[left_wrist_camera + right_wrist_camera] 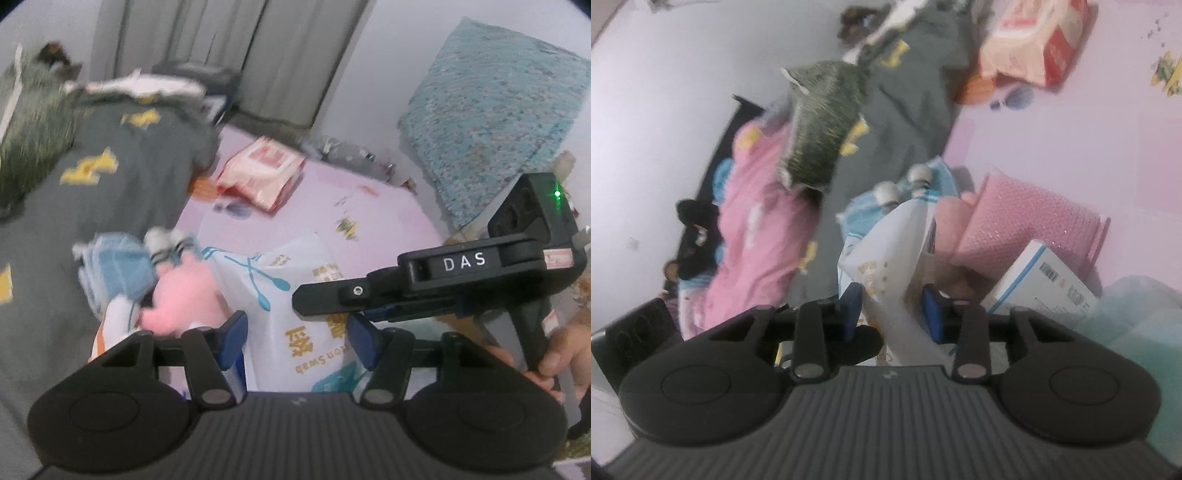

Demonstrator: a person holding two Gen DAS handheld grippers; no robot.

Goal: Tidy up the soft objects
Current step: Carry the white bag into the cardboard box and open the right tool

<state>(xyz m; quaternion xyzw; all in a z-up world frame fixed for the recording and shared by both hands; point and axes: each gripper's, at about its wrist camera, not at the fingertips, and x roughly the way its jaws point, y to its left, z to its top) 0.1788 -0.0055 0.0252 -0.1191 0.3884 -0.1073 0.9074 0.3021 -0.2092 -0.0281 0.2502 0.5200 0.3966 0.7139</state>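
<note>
White bag (295,295) between both grippers' fingers (851,310) — pink plush (184,295) beside.

- The white plastic bag (295,295) stands between the left gripper's (297,341) 2 fingers, filling the gap.
- The right gripper (332,299) crosses just ahead, blocking the way.
- The pink sheet (369,210) beyond lies bare up to the red-and-white packet (264,173).
- The grey blanket (110,177) heaps along the left.
</note>
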